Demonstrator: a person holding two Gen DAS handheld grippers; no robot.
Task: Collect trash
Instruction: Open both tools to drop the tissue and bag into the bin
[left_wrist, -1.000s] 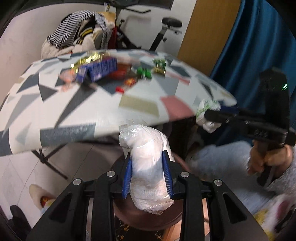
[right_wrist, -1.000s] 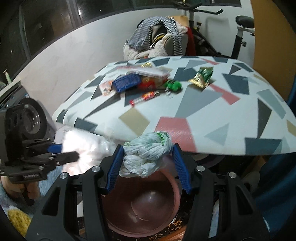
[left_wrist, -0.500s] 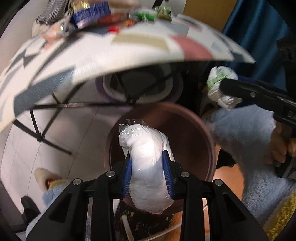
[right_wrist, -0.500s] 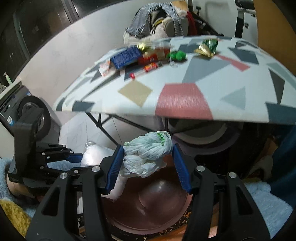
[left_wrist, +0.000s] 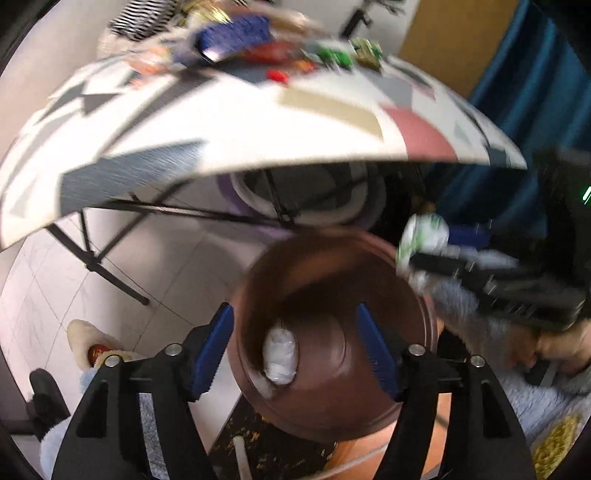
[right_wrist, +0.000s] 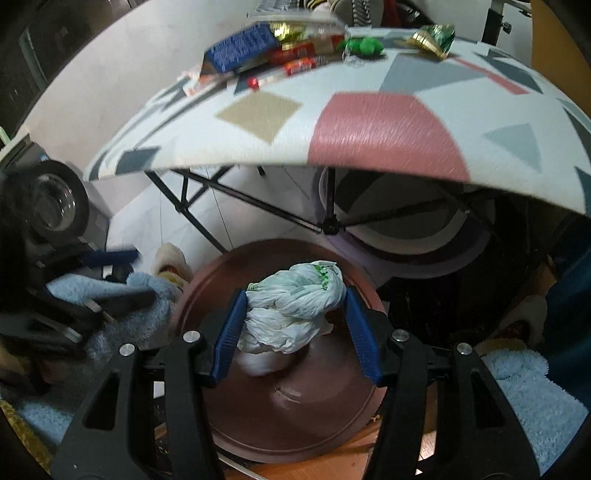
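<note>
A brown round bin (left_wrist: 332, 332) stands on the floor under the table edge; it also shows in the right wrist view (right_wrist: 288, 398). My left gripper (left_wrist: 295, 347) is open above the bin. A white wrapped bag (left_wrist: 279, 352) lies inside the bin, blurred in the right wrist view (right_wrist: 258, 363). My right gripper (right_wrist: 295, 321) is shut on a crumpled white-green plastic bag (right_wrist: 295, 302) and holds it over the bin. That bag also shows in the left wrist view (left_wrist: 424, 236).
A table with a geometric cloth (right_wrist: 369, 122) overhangs the bin, with wrappers and a blue box (right_wrist: 240, 50) at its far side. Black folding legs (right_wrist: 328, 225) stand behind the bin. Slippers (left_wrist: 92, 347) lie on the tiled floor.
My left gripper opened and the white wrapped bag dropped into the bin. My right gripper moved down over the bin, still holding the white-green bag.
</note>
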